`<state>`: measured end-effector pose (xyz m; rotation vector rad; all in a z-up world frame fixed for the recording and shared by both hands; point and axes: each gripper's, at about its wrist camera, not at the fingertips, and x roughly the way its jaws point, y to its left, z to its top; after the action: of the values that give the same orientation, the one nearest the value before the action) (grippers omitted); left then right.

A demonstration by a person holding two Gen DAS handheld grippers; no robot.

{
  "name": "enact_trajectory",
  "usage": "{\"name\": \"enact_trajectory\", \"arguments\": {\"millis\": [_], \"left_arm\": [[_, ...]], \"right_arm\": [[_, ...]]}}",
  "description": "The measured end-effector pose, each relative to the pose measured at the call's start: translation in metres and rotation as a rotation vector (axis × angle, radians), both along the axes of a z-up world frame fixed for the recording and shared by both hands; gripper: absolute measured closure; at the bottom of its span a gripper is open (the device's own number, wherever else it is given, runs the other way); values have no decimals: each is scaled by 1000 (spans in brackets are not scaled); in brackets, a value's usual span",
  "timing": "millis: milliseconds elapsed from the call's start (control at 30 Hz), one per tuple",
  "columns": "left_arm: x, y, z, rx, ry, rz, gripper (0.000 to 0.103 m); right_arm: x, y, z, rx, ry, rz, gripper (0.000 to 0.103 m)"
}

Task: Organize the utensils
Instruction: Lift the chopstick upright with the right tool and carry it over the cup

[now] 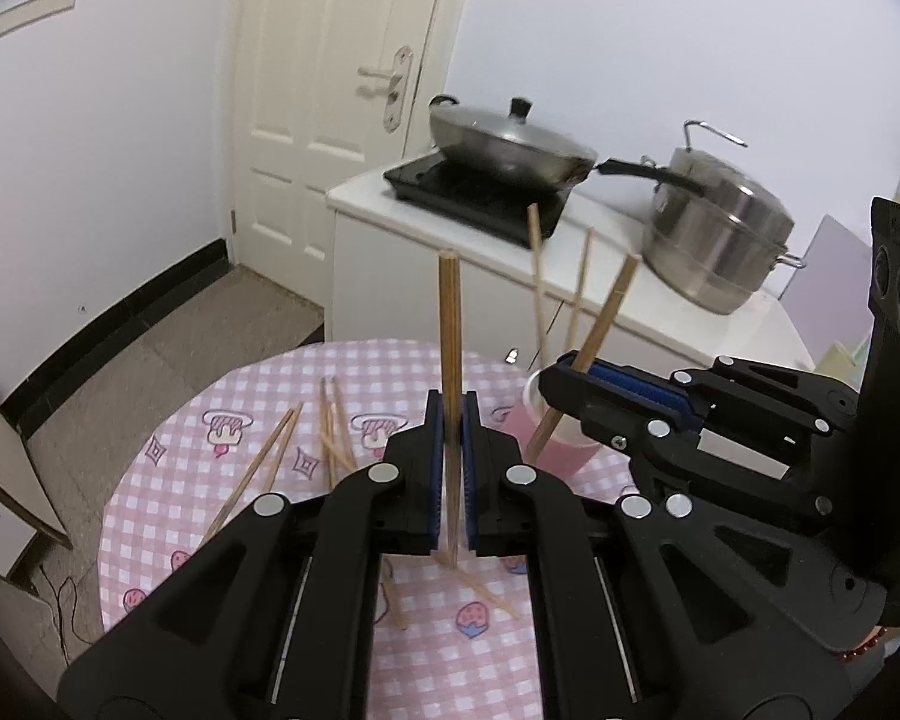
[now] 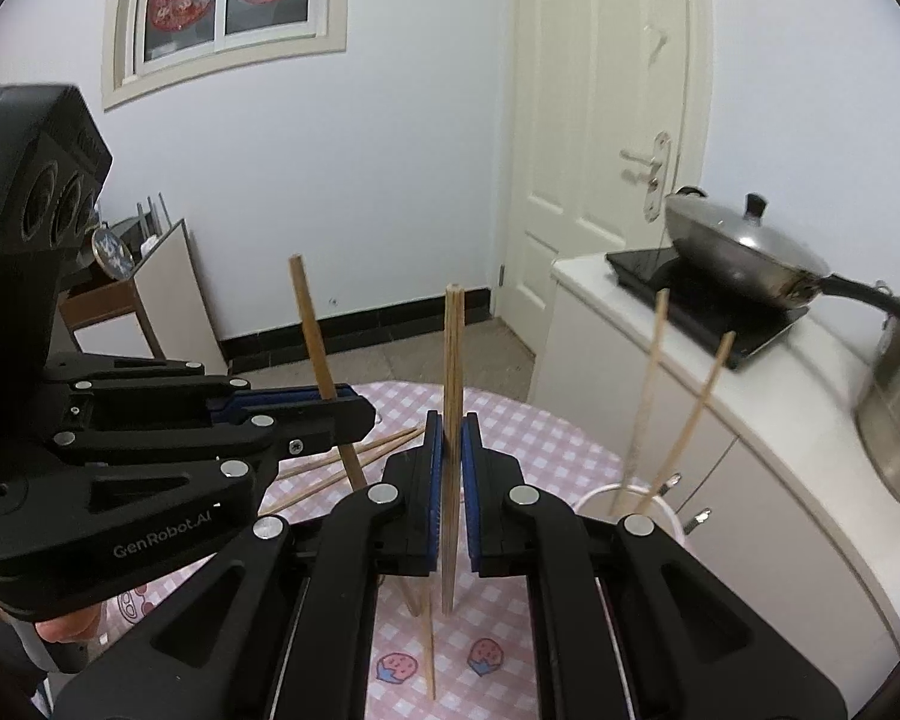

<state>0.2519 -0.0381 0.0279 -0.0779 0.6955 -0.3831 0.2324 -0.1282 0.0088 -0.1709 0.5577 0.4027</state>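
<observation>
Wooden sticks are what I am working with today. My left gripper (image 1: 452, 420) is squeezed tight on a light brown wooden chopstick (image 1: 449, 324) that stands straight up between its blue pads. My right gripper (image 2: 452, 438) is clamped on another long wooden chopstick (image 2: 453, 360), also standing up. Both are lifted above the round table with the pink checked cloth (image 1: 210, 480). Just beside the right gripper sits a pink plastic cup (image 1: 561, 441) with more thin sticks (image 1: 579, 276) leaning in it. A few loose chopsticks (image 1: 336, 426) lie flat on the cloth. Behind, a silver wok with a lid (image 1: 504, 144) rests on a black cooktop (image 1: 480, 192).
</observation>
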Motion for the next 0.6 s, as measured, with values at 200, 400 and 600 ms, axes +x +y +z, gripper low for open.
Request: {"name": "enact_trajectory", "arguments": {"millis": [200,400,600], "left_arm": [[-8,-12,25,-14,-53,-8,97],[-6,-27,46,-36,-83,-20,97],[1,-39,71,-70,-120,-21,97]], "right_arm": [[-12,-17,22,7,-54,-37,98],[-14,-34,39,6,-93,-79,98],[-16,-56,57,27,-132,-115,98]]}}
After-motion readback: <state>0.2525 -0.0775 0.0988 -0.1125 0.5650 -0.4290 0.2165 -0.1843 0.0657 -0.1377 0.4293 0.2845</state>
